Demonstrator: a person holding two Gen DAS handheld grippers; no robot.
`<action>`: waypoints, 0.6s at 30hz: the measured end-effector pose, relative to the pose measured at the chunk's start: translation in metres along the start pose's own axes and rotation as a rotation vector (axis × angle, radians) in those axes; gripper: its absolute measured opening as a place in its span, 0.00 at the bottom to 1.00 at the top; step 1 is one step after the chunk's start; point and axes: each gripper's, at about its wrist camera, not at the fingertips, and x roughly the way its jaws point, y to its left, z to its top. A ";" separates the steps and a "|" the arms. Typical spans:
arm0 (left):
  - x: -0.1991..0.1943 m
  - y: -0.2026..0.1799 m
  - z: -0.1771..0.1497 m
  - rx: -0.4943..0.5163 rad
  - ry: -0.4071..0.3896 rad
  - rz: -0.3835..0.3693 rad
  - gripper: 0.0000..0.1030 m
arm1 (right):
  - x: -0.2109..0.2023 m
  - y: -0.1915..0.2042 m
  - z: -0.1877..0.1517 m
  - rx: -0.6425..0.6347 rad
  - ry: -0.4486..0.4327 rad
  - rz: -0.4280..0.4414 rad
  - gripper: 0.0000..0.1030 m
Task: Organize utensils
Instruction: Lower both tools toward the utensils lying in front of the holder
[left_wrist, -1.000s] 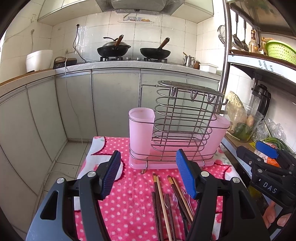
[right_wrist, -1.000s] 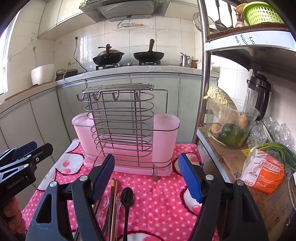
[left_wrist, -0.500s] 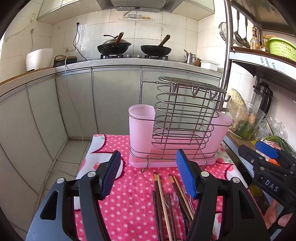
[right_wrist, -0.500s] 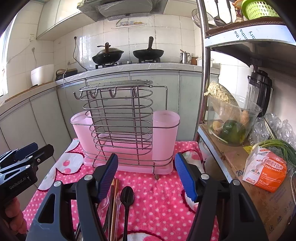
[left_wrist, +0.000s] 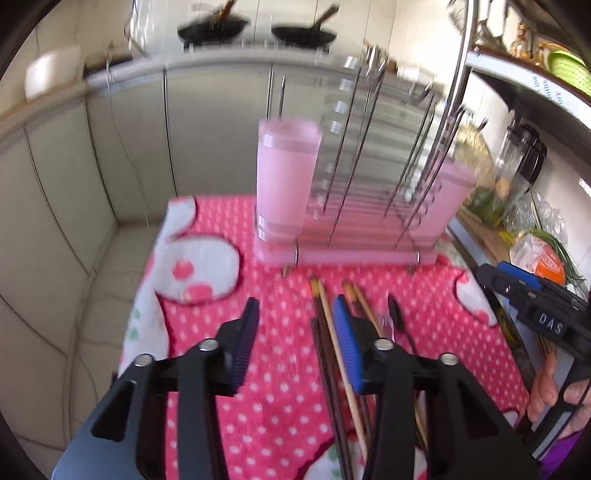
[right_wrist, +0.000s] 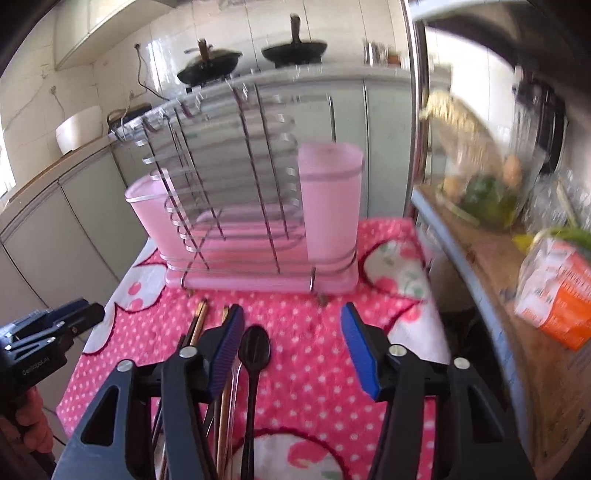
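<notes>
A wire utensil rack (left_wrist: 369, 177) on a pink base with a pink cup (left_wrist: 286, 184) at each end stands at the back of the pink dotted cloth (left_wrist: 280, 398). It also shows in the right wrist view (right_wrist: 240, 192). Chopsticks (left_wrist: 325, 317) and a black spoon (right_wrist: 255, 350) lie on the cloth in front of it. My left gripper (left_wrist: 295, 341) is open and empty, low over the cloth, its right finger over the chopsticks. My right gripper (right_wrist: 293, 350) is open and empty, with the spoon just inside its left finger.
A shelf unit at the right holds a glass bowl of vegetables (right_wrist: 487, 184), an orange packet (right_wrist: 557, 291) and a blender (left_wrist: 524, 151). Grey cabinets and a counter with woks (right_wrist: 291, 50) stand behind. The cloth's left edge (left_wrist: 147, 295) drops to the floor.
Both grippers have tilted down and moved forward toward the utensils on the cloth. Both views are now motion-blurred. The jaws stay open.
</notes>
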 end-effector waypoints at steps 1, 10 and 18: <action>0.008 0.005 -0.002 -0.015 0.049 -0.021 0.28 | 0.007 -0.003 -0.002 0.019 0.036 0.026 0.45; 0.071 0.015 -0.005 -0.110 0.342 -0.159 0.22 | 0.051 -0.017 -0.015 0.130 0.254 0.205 0.35; 0.115 0.006 -0.001 -0.140 0.472 -0.193 0.10 | 0.074 -0.033 -0.018 0.226 0.343 0.297 0.30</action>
